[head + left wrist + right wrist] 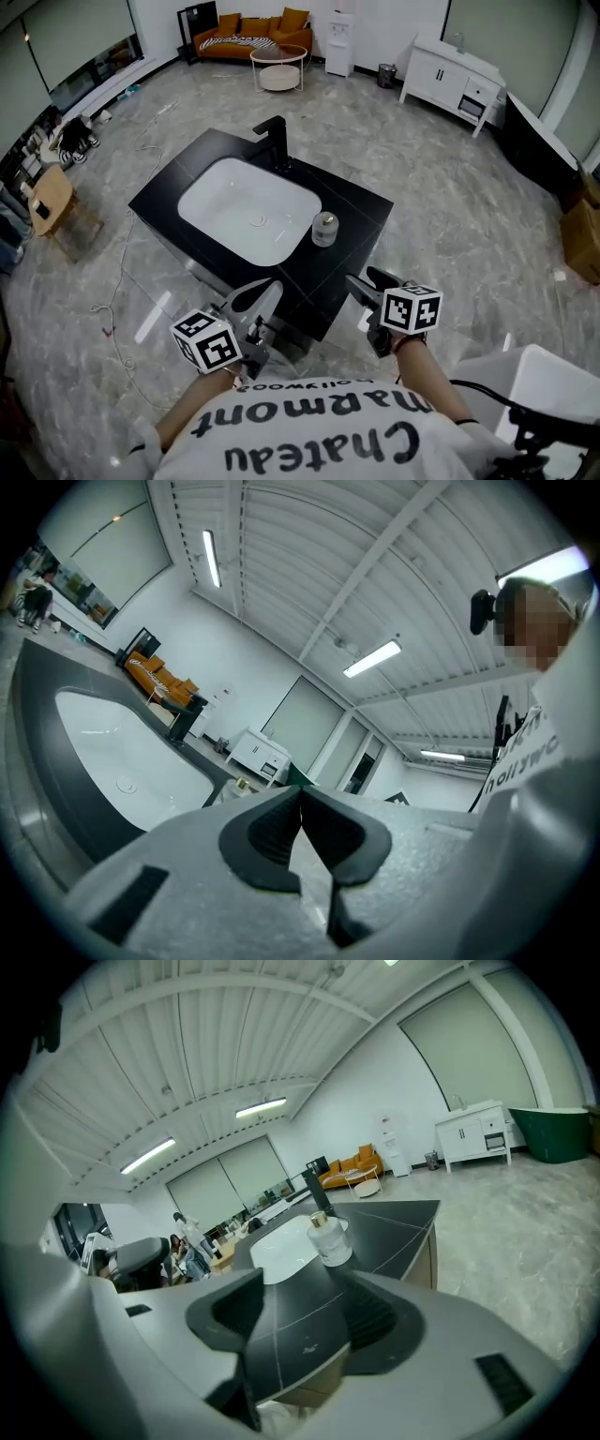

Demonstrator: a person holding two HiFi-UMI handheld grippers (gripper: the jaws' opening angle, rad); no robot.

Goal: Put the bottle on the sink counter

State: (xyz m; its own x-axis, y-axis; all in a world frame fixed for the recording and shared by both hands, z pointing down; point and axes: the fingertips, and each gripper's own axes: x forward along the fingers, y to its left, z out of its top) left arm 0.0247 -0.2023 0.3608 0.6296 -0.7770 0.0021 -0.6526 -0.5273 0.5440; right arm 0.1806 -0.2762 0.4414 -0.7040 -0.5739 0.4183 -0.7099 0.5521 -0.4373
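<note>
Grey marble floor [450, 216]. Far ahead of the right gripper [366, 278]: orange sofa [253, 28], round white table [278, 67]. Ahead-right: white cabinet [450, 80].

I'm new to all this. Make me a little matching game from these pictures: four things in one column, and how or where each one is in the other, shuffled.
Things:
1. bottle
2. faucet
3. left gripper
4. right gripper

States:
A. jaws apart, nothing between them
B. stands on the black counter beside the white basin
C. jaws closed together, empty
D. black, rises at the basin's far edge

Pairs: 1-B, 2-D, 3-C, 4-A.
</note>
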